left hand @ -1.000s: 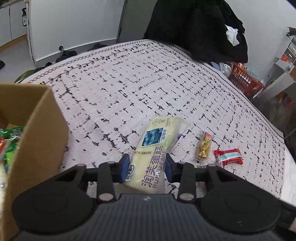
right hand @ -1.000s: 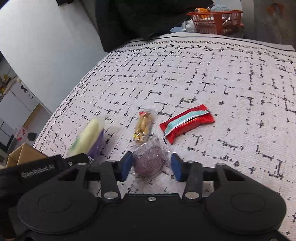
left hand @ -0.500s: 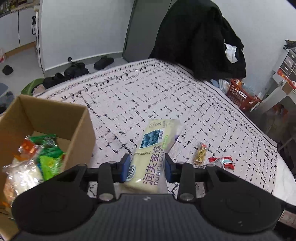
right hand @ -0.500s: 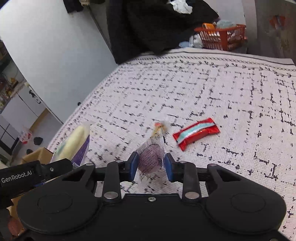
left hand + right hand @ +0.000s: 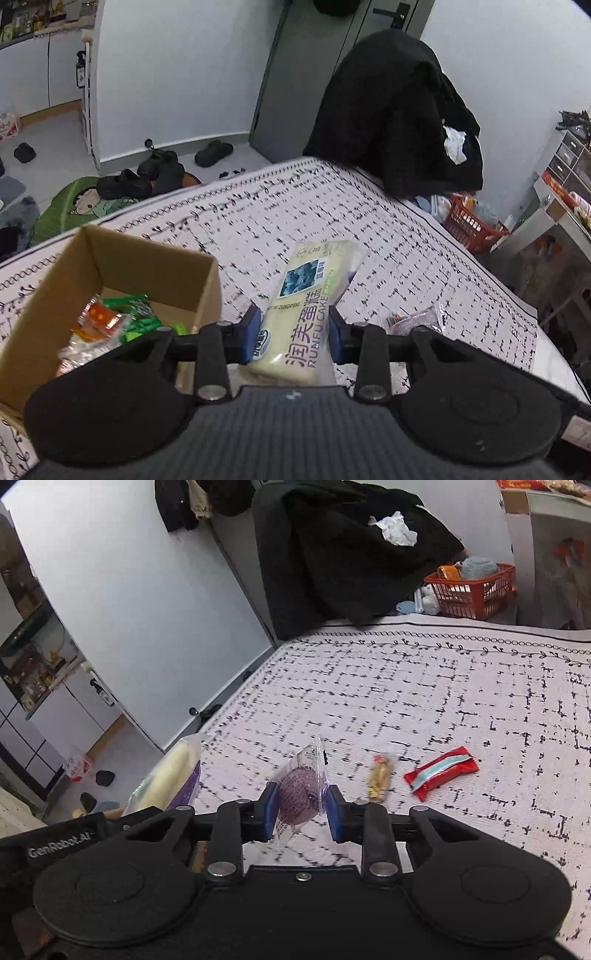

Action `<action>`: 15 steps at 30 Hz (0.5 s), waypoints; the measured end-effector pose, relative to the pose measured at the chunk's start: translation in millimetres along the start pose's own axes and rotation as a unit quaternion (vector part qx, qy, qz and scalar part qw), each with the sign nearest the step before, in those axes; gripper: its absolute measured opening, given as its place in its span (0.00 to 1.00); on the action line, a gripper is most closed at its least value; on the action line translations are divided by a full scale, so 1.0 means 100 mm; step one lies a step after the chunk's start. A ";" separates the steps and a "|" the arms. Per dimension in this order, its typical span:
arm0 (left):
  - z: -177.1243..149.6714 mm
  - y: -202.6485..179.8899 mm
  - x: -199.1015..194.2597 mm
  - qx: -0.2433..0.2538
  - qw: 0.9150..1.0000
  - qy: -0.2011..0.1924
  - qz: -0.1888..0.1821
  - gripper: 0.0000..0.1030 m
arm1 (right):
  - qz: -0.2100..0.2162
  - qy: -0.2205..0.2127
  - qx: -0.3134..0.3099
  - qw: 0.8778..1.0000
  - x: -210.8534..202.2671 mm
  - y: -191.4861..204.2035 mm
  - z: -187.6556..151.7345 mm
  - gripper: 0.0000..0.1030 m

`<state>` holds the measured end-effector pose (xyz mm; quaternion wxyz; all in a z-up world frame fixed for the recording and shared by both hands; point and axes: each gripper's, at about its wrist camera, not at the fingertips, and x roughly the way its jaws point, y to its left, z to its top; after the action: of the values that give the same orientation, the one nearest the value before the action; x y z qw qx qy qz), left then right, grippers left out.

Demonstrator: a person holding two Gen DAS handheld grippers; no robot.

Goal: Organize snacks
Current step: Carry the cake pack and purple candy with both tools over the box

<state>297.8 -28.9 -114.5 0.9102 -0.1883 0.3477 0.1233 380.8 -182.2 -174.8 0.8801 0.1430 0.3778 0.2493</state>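
Beneath both grippers spreads a white bed cover [image 5: 424, 686] with a black dashed pattern. Left of the left gripper's fingers stands an open cardboard box [image 5: 122, 258] with green and orange snack packets [image 5: 110, 321] inside. The left gripper [image 5: 293, 330] clamps its blue pads on the sides of a long pale yellow cake pack [image 5: 306, 306], which sticks out forward past the fingertips, above the cover. The right gripper [image 5: 300, 808] has just been closing its jaws on a round purple snack in clear wrap [image 5: 300, 794], now pinched between the pads and lifted off the cover. Right of and beyond those fingers lie a red wrapped bar [image 5: 441, 772] and, closer, a small golden candy [image 5: 380, 778], both flat on the cover.
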 end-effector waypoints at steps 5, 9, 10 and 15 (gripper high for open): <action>0.06 0.13 -0.13 -0.007 1.000 -0.014 0.010 0.35 | 0.013 -0.011 -0.010 1.000 -0.09 0.21 -0.01 0.26; 0.09 0.26 -0.20 -0.017 0.999 -0.019 0.020 0.35 | 0.030 -0.019 -0.012 0.999 -0.11 0.35 -0.03 0.25; 0.09 0.30 -0.23 -0.020 0.999 -0.021 0.024 0.35 | 0.033 -0.024 -0.011 0.999 -0.12 0.39 -0.03 0.25; 0.12 0.49 -0.30 -0.037 0.998 -0.027 0.040 0.35 | 0.056 -0.040 -0.015 0.997 -0.16 0.59 -0.05 0.25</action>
<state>265.6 17.5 -98.4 0.9060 -0.2044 0.3256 0.1771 347.8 -141.2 -142.3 0.8813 0.1607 0.3296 0.2982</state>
